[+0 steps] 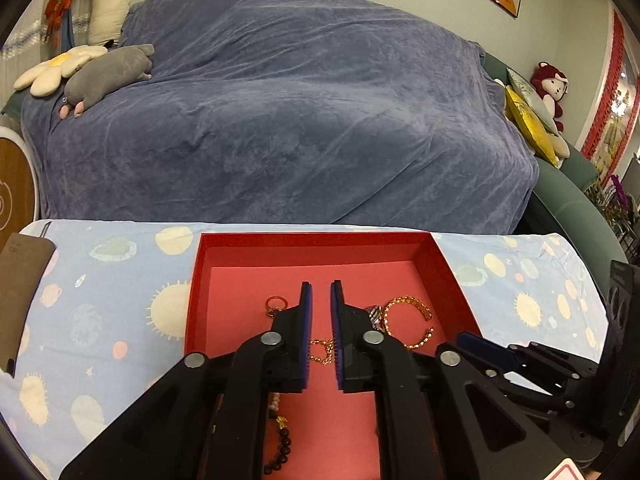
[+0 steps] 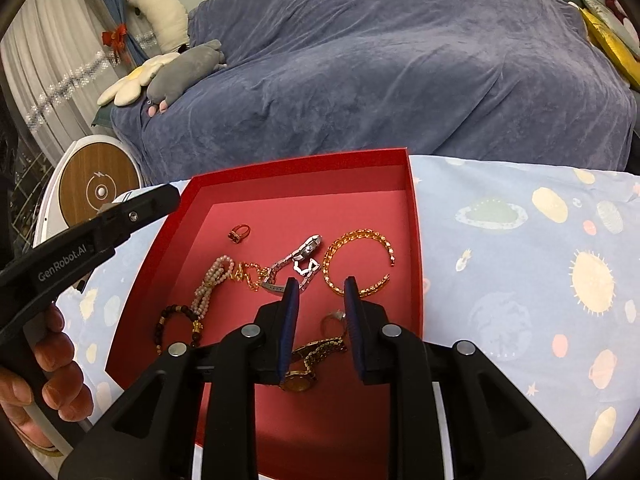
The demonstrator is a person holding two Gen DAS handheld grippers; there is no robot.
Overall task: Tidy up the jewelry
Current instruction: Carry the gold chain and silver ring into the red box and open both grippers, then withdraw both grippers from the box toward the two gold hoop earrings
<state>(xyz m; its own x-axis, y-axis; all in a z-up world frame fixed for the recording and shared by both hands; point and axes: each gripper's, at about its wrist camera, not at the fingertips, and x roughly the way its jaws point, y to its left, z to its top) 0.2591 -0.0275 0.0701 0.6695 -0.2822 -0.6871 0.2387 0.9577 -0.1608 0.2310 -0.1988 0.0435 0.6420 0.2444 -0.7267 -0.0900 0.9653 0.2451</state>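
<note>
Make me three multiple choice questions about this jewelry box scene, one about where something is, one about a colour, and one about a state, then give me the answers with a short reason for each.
1. Where does the gold open bangle lie in the red box?
A. near the box's right wall
B. outside on the cloth
C. against the far wall

2. What colour is the cloth under the box?
A. plain white
B. light blue with pale suns and planets
C. dark green

3. How does the right gripper stand?
A. clamped on the bangle
B. clamped on the silver watch
C. slightly open, holding nothing

Answers:
1 A, the bangle sits beside the right wall, on the box floor.
2 B, a sun and planet print shows on light blue.
3 C, a gap shows between its blue pads, with nothing pinched.
</note>
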